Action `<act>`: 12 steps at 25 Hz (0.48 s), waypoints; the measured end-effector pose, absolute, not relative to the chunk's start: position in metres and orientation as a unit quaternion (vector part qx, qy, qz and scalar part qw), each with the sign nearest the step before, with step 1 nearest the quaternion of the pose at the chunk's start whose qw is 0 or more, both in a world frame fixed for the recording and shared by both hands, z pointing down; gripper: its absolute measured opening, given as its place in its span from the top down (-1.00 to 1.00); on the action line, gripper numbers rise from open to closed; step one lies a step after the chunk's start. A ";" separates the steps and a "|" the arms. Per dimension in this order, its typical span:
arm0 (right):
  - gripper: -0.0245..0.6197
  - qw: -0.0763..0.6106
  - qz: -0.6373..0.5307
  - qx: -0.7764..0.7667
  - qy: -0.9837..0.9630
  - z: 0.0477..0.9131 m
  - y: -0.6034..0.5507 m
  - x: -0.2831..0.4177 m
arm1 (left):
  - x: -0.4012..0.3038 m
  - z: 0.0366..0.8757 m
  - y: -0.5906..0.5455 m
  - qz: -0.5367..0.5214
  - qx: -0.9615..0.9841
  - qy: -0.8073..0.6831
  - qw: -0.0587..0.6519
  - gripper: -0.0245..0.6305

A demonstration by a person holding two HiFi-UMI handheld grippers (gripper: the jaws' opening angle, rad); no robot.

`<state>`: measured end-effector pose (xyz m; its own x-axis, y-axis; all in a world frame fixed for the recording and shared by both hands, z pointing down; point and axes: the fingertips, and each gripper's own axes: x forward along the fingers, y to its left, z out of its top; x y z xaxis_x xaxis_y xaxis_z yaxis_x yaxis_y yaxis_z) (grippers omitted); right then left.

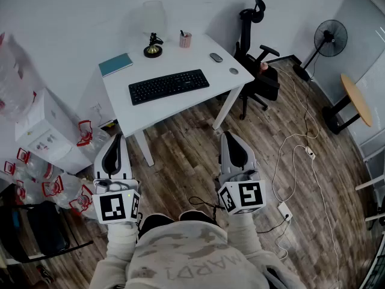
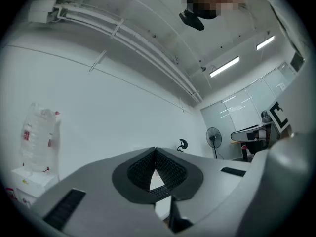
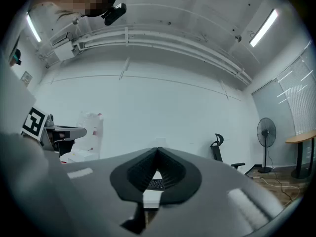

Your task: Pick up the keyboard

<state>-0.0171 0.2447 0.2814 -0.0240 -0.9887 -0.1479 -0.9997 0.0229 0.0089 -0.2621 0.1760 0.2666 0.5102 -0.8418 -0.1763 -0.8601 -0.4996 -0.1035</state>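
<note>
— Closest in, low in the head view, are the left tool (image 1: 117,138) and the right tool (image 1: 229,136). Is either gripping anything?
— No. Each has its jaws pressed together on nothing. Both hang over the wood floor (image 1: 192,155), well apart from the desk (image 1: 180,110).
— And the keyboard?
— The keyboard (image 1: 169,86) lies flat mid-desk, untouched. On the desk, a teal book (image 1: 115,64) lies to its left, a mouse (image 1: 216,57) to its right and a pink cup (image 1: 185,40) behind it. An office chair (image 1: 257,77) stands by the desk's right end.

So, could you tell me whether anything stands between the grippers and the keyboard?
Nothing visible does: the keyboard lies near the desk's front edge, with only floor between it and the left gripper and right gripper.
</note>
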 end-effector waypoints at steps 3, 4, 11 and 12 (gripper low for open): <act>0.90 0.051 0.055 -0.699 0.711 0.282 0.239 -0.021 | -0.266 0.266 0.169 0.052 -0.866 0.490 0.089 0.91; 0.90 0.051 0.055 -0.700 0.710 0.282 0.237 -0.022 | -0.267 0.266 0.167 0.052 -0.866 0.490 0.089 0.91; 0.90 0.054 0.055 -0.709 0.701 0.285 0.225 -0.037 | -0.283 0.266 0.151 0.052 -0.869 0.482 0.095 0.91; 0.90 0.057 0.055 -0.710 0.699 0.285 0.222 -0.040 | -0.286 0.266 0.148 0.052 -0.870 0.481 0.095 0.91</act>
<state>-0.0396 0.2223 0.2852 0.0159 -0.9872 -0.1585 -0.9999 -0.0155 -0.0042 -0.2861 0.1480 0.2661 0.5319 -0.8272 -0.1814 -0.8468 -0.5192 -0.1156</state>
